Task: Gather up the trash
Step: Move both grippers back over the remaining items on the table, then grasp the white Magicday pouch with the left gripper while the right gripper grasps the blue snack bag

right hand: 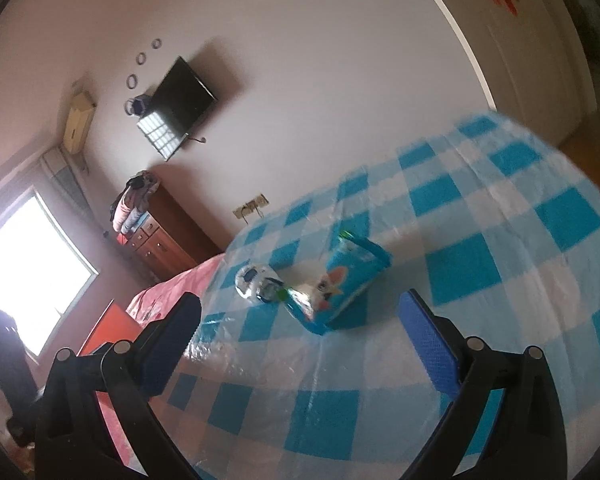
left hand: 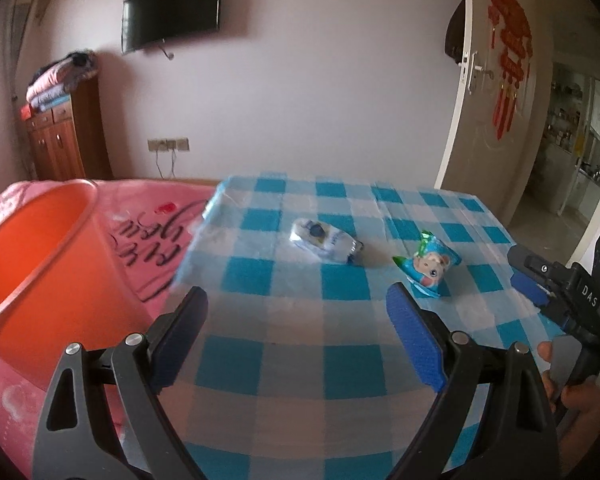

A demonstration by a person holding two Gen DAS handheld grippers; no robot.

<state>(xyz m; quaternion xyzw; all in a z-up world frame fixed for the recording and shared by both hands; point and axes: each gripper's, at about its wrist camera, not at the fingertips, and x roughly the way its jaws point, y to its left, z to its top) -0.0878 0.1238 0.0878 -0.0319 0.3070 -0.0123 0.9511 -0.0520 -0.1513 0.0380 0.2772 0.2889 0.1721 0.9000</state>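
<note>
Two pieces of trash lie on a blue-and-white checked cloth (left hand: 340, 344). One is a crumpled white wrapper (left hand: 324, 240), also in the right wrist view (right hand: 258, 282). The other is a blue snack packet with a cartoon face (left hand: 428, 266), shown closer in the right wrist view (right hand: 340, 284). My left gripper (left hand: 296, 332) is open and empty, short of both. My right gripper (right hand: 300, 340) is open and empty, just in front of the packet. It also shows at the right edge of the left wrist view (left hand: 540, 280).
An orange plastic bin (left hand: 32, 264) stands at the left on a pink bedspread (left hand: 148, 232). A wooden dresser (left hand: 60, 140) and wall TV (left hand: 172, 10) are behind. An open door (left hand: 492, 80) is at the right.
</note>
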